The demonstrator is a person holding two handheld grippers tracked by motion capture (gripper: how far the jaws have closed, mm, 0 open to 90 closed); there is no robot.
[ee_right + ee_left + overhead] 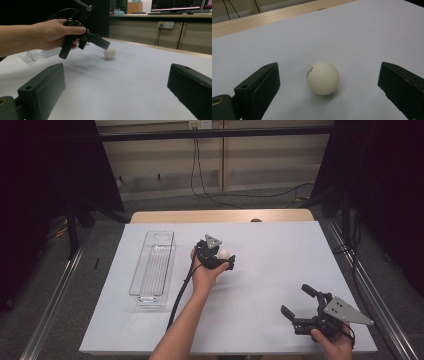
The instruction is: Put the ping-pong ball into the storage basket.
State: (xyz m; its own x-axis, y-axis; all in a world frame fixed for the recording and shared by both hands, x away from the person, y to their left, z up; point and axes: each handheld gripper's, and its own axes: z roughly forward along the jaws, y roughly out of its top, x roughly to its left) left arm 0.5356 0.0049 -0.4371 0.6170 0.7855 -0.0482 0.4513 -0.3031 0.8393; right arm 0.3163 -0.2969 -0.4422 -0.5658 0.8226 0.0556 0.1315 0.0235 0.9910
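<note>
A white ball [224, 253] [322, 78] [109, 52] rests on the white table sheet near the middle. My left gripper [223, 257] [329, 82] [101, 44] is open around it, one jaw on each side, neither jaw touching it. My right gripper [297, 301] [115, 87] is open near the table's front right, held just above the sheet with nothing between its jaws. It faces toward the ball and the left hand.
A clear plastic tray [153, 268] [42, 54] stands lengthwise on the left part of the sheet [280, 250]. A black cable [181, 292] trails from the left gripper toward the front edge. Wooden table edge [220, 215] lies at the back.
</note>
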